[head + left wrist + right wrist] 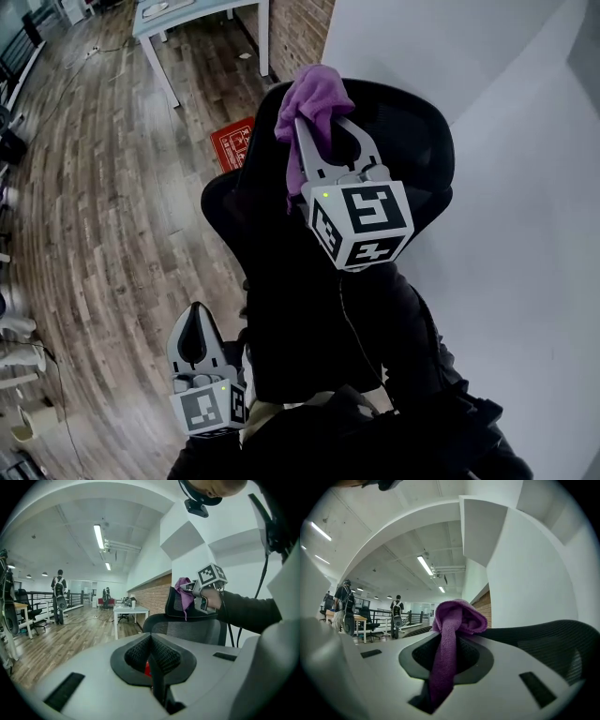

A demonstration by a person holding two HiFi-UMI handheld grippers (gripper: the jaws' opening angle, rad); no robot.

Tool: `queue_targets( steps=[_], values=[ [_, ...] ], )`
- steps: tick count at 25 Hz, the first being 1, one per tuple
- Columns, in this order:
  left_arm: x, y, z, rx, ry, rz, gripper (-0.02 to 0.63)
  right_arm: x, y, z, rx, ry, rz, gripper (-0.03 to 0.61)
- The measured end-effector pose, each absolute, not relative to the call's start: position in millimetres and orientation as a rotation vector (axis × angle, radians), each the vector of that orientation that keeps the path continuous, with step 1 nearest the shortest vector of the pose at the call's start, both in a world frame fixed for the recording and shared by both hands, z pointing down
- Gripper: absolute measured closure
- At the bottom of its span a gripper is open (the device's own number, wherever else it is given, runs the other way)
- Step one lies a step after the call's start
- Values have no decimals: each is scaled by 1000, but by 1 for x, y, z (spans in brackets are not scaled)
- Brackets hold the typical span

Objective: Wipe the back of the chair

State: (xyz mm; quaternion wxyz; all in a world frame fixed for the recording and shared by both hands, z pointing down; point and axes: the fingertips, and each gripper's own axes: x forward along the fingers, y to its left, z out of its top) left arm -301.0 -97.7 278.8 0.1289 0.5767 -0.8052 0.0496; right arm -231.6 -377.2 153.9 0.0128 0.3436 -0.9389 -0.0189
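Around the right gripper [325, 127]: a black mesh office chair [300, 309] sits under and ahead of it, with the chair's curved headrest [412, 122] just past the jaw tips and to their right. A plain white wall [506, 216] is further right. A strip of brick wall [302, 28] is beyond the tips. On the wood-plank floor [94, 206] to the gripper's left lie a flat red sign [232, 142] and, further off, a white-legged table [178, 14]. Nothing stands between the jaws and the headrest.

The right gripper is raised and tilted forward over the chair top. Its jaws are clamped on a bunched purple cloth [314, 94] – a wad bulges past the tips and a tail hangs back between them. The cloth sits at the headrest's upper left edge. Whether it presses the mesh, I cannot tell.

The left gripper [197, 317] is held low beside the chair back, well apart from the right one. Its jaws are together with nothing held.

Only the left gripper view shows the side-on picture. A hand [213, 599] in a dark sleeve [248, 613] holds the right gripper at headrest height, with the cloth hanging down the headrest's face. It also shows a fleck of red through the opening behind the left gripper's tips, too small to identify. Both gripper views show the long hall – ceiling strip lights [98, 536] and a person with a backpack [58, 597] far off.
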Motion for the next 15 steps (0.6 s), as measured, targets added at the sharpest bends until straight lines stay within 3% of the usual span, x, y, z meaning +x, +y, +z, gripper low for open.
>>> queue_targets(
  steps=[15],
  values=[
    [-244, -127, 267, 1823, -2253, 185, 611, -125, -421, 150, 1376, -2751, -65, 509]
  ],
)
